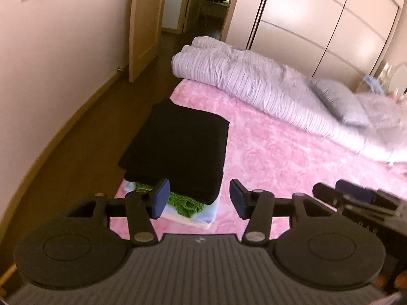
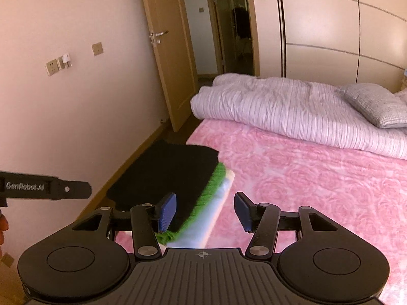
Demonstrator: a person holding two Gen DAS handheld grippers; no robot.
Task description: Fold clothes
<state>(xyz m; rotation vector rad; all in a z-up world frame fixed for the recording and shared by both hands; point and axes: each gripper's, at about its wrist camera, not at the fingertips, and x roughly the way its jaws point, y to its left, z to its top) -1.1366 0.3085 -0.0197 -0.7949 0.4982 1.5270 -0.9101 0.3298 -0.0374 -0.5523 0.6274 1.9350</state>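
At the bed's left corner a folded black garment [image 1: 178, 147] tops a stack, with a green knit piece [image 1: 187, 203] and what looks like pale blue cloth [image 1: 203, 216] beneath, on the pink blanket [image 1: 279, 152]. The left claw [image 1: 197, 198] hangs above it, jaws apart and empty. The right claw [image 2: 205, 212] is likewise spread, holding nothing. A rolled striped duvet [image 2: 279, 111] lies farther right.

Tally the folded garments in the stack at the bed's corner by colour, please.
Black garment: 1
Green garment: 1
Light blue garment: 1
Pale cream layer at the bottom: 1
Total: 4 visible layers; any others are hidden.
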